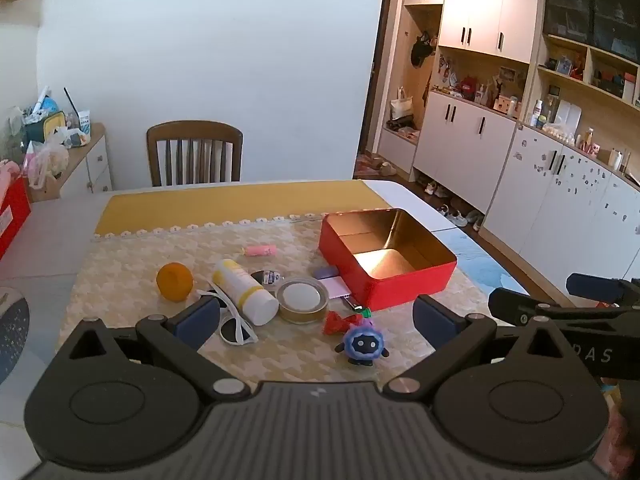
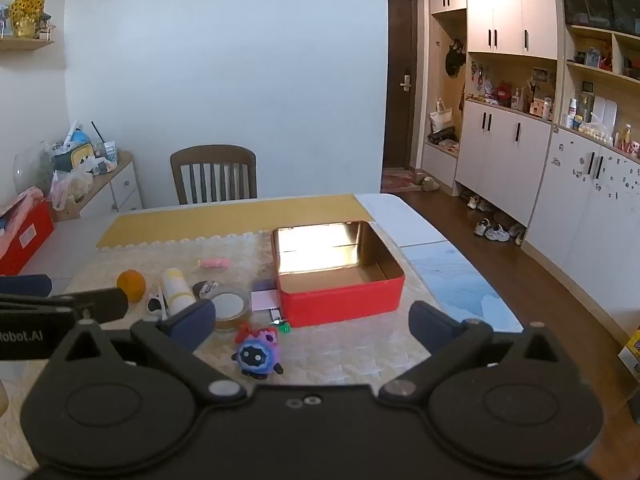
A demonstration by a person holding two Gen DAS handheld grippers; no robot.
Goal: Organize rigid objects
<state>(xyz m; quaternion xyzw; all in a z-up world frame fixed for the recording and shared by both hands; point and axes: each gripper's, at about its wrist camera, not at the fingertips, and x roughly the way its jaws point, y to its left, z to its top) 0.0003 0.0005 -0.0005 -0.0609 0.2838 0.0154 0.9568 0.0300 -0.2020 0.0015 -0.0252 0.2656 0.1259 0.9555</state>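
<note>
An open red tin box [image 1: 400, 284] [image 2: 340, 300] with a gold inside stands empty on the patterned table mat. Left of it lie an orange [image 1: 174, 282] [image 2: 131, 285], a white and yellow bottle [image 1: 244, 290] [image 2: 176, 288], white sunglasses [image 1: 234, 326], a tape roll [image 1: 303, 300] [image 2: 229, 309], a pink tube [image 1: 261, 251] [image 2: 214, 263] and a small blue round toy figure [image 1: 362, 344] [image 2: 256, 354]. My left gripper [image 1: 316, 320] hovers open above the near objects, holding nothing. My right gripper [image 2: 312, 322] is open too, in front of the box.
A wooden chair [image 1: 195, 152] stands at the table's far side. White cabinets [image 1: 560, 184] and shoes [image 2: 492, 232] line the right wall. A cluttered side cabinet [image 1: 60, 148] is at the far left. The table edge [image 1: 476, 256] runs right of the box.
</note>
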